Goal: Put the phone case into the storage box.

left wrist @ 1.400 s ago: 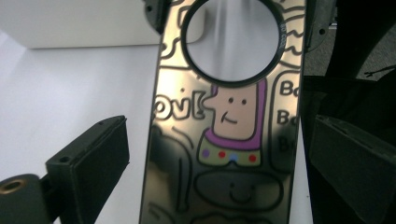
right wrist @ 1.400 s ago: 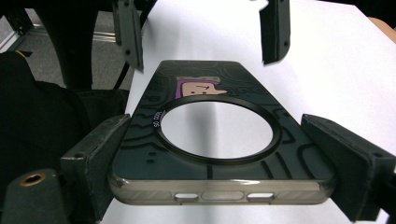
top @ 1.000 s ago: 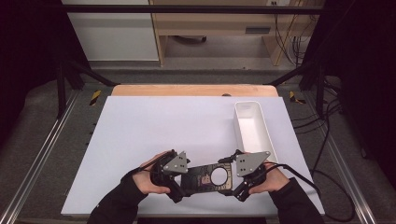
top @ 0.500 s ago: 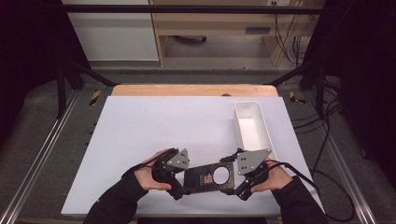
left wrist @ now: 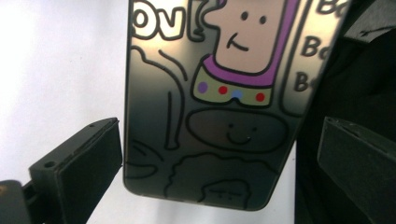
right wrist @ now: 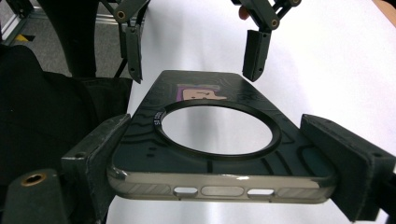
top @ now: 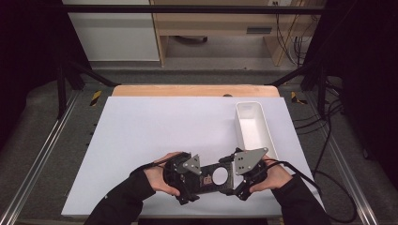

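Phone case (right wrist: pixel 219 140): dark, translucent, with a large round ring opening and cartoon line drawings on its back. Held flat above the white table (top: pixel 155 131), near its front edge, spanning the gap between both grippers (top: pixel 213 177).

Right gripper (right wrist: pixel 224 163): jaws closed onto the case, one pad pressed against each long side at the end with the slotted port cut-outs. That end sits fully between the jaws; the ring lies just beyond them. This gripper carries the case.

Left gripper (left wrist: pixel 210 154): jaws spread wider than the case. The rounded end of the case (left wrist: pixel 215 107) sits between them; the pad at the left of this view is at or just off the case edge, contact uncertain, and the pad at the right stands clearly apart from it. In the right gripper view the same two jaws (right wrist: pixel 194 51) hang over the far end of the case, open, flanking it.

High view: left gripper (top: pixel 184 176) and right gripper (top: pixel 244 171) face each other, each in a hand in a dark sleeve.

White rectangular bin (top: pixel 253 124): on the table beyond the right gripper, apart from the case.
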Demonstrator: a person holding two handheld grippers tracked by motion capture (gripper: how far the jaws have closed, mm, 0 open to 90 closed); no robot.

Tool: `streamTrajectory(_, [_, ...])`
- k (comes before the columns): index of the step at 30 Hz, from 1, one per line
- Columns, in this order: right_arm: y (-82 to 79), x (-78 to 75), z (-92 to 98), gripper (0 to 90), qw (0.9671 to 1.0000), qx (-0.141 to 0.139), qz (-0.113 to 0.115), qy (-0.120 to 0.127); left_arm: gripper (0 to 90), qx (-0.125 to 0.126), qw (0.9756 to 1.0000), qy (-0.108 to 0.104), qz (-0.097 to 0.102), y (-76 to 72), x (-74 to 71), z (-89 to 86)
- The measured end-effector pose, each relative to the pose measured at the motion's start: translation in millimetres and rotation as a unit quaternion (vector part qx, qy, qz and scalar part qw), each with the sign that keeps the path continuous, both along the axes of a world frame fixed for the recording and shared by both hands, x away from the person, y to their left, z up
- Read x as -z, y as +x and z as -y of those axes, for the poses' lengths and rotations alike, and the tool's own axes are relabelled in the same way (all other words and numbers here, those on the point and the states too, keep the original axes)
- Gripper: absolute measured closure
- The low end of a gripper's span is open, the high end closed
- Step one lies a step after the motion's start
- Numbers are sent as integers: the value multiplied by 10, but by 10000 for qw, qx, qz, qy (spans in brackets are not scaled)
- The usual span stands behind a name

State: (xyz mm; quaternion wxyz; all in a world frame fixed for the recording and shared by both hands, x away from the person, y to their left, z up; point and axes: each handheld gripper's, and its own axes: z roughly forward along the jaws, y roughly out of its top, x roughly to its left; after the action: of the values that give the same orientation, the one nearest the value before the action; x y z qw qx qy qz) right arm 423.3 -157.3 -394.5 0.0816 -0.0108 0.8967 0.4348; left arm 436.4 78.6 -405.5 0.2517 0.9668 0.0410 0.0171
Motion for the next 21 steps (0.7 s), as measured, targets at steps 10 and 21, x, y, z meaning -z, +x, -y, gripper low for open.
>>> streamTrajectory(10, [4, -37, -59, 124, 9999, -57, 19, -154, 0, 173, 9987, 484, -8, 52, 39, 141])
streamTrajectory(21, [12, -57, -107, 125, 9995, -78, 9, -298, 31, 300, 9951, 938, 74, 55, 116, 214])
